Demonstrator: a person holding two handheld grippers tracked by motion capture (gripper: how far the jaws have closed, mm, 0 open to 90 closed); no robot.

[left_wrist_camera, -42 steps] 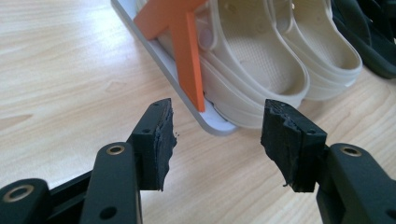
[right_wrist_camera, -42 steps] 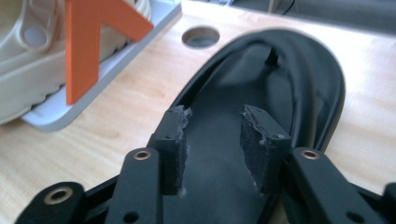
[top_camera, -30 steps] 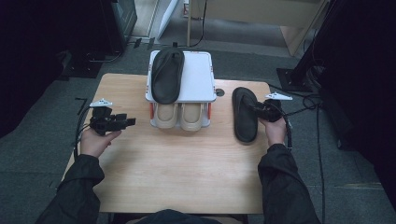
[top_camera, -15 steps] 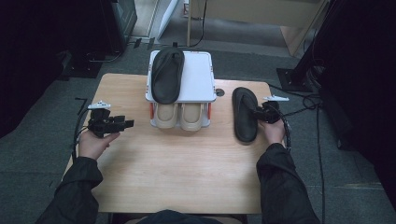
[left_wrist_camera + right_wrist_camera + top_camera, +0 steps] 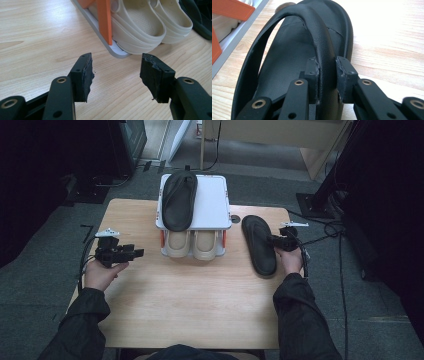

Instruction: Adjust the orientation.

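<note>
The right hand-held gripper [image 5: 272,240] sits at the outer edge of a black flip-flop [image 5: 259,244] that lies sole-down on the table [image 5: 200,305], to the right of a small white shoe rack [image 5: 212,202]. In the right gripper view its jaws have just been closing and now stand on either side of the flip-flop's strap [image 5: 322,47], the left pad against the leather and the right pad at or nearly at it; from this angle it looks like a pinch on the strap, though a hair of daylight on the right side cannot be ruled out. The strap arches up and away ahead of that hand-held gripper, with the footbed beneath it. Just beyond the flip-flop's toe end a small dark round thing [image 5: 236,219] lies on the table. The left hand-held gripper [image 5: 136,252] is held well to the left of the rack, jaws spread wide with nothing between them, pointing at the rack's near left corner. Ahead of it in the left gripper view are an orange upright [image 5: 105,20] of the rack and a pair of cream clogs [image 5: 140,27] on the lower shelf. A second black flip-flop [image 5: 178,200] lies on the rack's top.
</note>
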